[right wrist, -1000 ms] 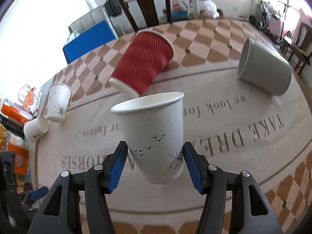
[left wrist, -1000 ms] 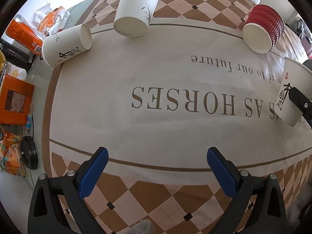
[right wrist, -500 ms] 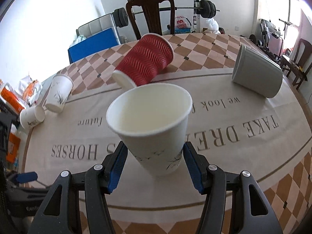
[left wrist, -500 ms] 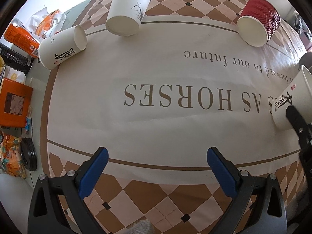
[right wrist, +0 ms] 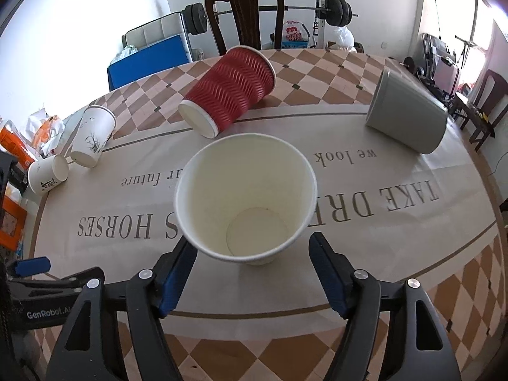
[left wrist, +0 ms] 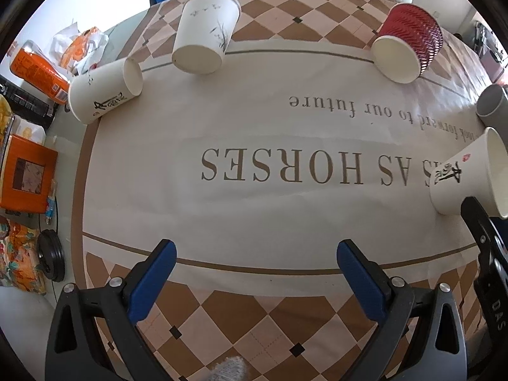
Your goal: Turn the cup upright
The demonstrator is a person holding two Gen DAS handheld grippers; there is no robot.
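Note:
A white paper cup (right wrist: 246, 197) stands mouth up on the tablecloth between the fingers of my right gripper (right wrist: 252, 254). The jaws stand wider than the cup, with a gap on the right side, so the gripper is open. The same cup shows at the right edge of the left wrist view (left wrist: 466, 171), with the right gripper's arm in front of it. My left gripper (left wrist: 254, 265) is open and empty, low over the near part of the table. Two white cups (left wrist: 104, 90) (left wrist: 206, 31), a red ribbed cup (left wrist: 408, 46) and a grey cup (right wrist: 408, 114) lie on their sides.
The tablecloth (left wrist: 254, 146) has printed words and a checked border. Orange packets and boxes (left wrist: 28, 171) lie along the left table edge. A dark chair (right wrist: 246, 16) and gym weights stand beyond the far edge.
My right gripper tipped the white cup from tilted in the air to mouth up on the cloth, then opened its jaws off it. The left gripper drew back slightly.

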